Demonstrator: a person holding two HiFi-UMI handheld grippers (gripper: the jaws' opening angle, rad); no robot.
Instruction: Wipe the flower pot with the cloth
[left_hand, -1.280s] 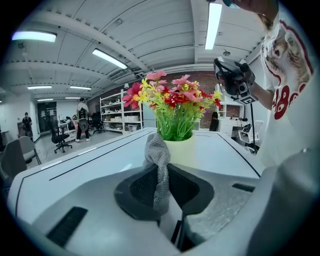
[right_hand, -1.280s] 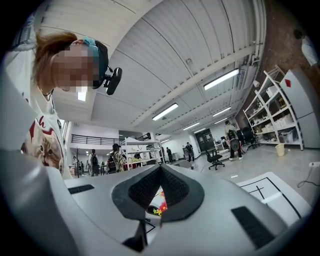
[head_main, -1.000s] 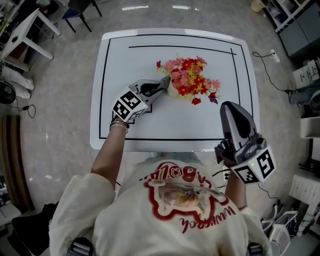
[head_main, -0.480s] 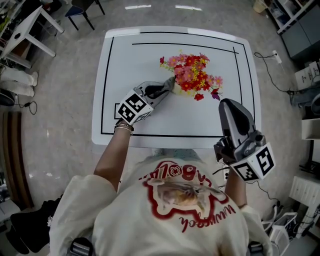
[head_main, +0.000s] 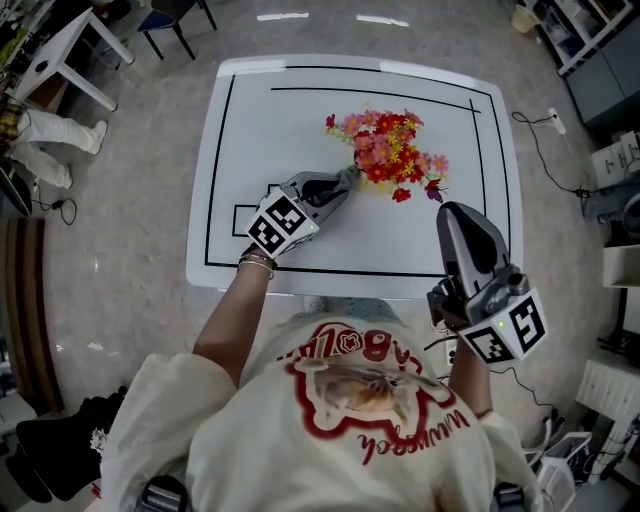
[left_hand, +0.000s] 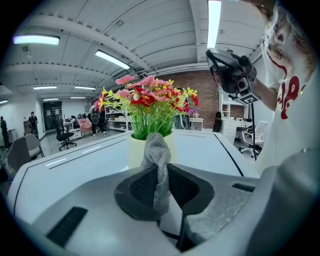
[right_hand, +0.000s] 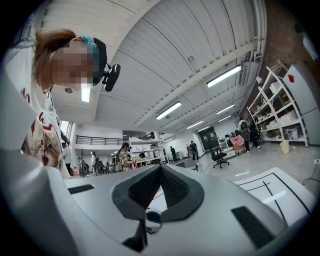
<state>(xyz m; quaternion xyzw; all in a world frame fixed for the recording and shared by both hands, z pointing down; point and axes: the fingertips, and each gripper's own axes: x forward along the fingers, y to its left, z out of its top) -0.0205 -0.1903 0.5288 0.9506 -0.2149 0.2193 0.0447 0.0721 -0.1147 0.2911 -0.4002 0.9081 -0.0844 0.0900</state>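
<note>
Left tool (head_main: 343, 185) slid right, clamped on cloth (left_hand: 156, 147) against flower pot (left_hand: 134, 152); right tool (right_hand: 159, 177) together, over front table (head_main: 300, 283) edge.

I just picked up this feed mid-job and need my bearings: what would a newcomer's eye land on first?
The bright red, pink and yellow flowers in a pale flower pot stand out first, on the white table just right of its middle. Next, the left gripper, shut on a grey cloth, holds it at the pot's side. The right gripper hangs shut and empty over the table's near right corner.
</note>
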